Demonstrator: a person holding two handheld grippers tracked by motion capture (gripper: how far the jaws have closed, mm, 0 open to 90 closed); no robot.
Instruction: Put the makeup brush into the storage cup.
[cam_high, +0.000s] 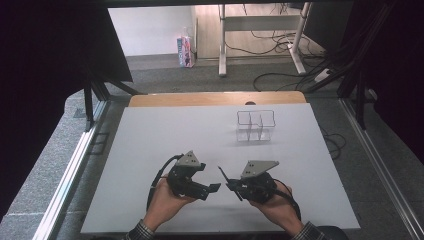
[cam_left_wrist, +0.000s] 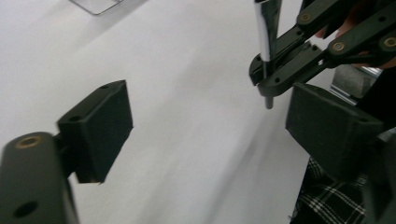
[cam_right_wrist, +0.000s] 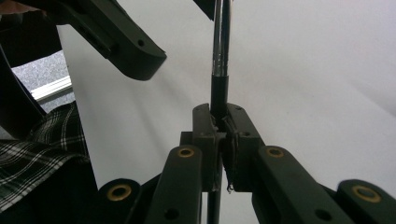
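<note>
On the white table (cam_high: 150, 150), which takes up most of the high view with a strip of wood along its far edge, there isn't much laid out. Past the far edge you get grey floor, a desk frame (cam_high: 260, 35) with cables under it, and a small colourful box (cam_high: 185, 51) against the wall.

Next biggest thing on the table is a clear wire-edged organiser (cam_high: 255, 125) with compartments, sitting toward the far right and well apart from both hands.

Closer in, near the front edge, the person's two hands come up from the bottom, checked sleeves (cam_high: 141, 231) showing. The left gripper (cam_high: 212, 188) points right toward the other one. Its jaws stand wide apart with nothing between them; in the left gripper view it's bare table between the two black pads (cam_left_wrist: 100, 128).

The right gripper (cam_high: 230, 186) points left, so the two sit just beside each other, tips nearly meeting. Its jaws are clamped tight on a thin pen-like stick (cam_high: 223, 176) with a shiny metal shaft and a dark section. In the right gripper view the stick (cam_right_wrist: 220, 56) rises straight out from between the closed pads, and the left gripper view shows its end (cam_left_wrist: 266, 46) poking out below them. In the high view it sits tilted above the table, between the two grippers
</note>
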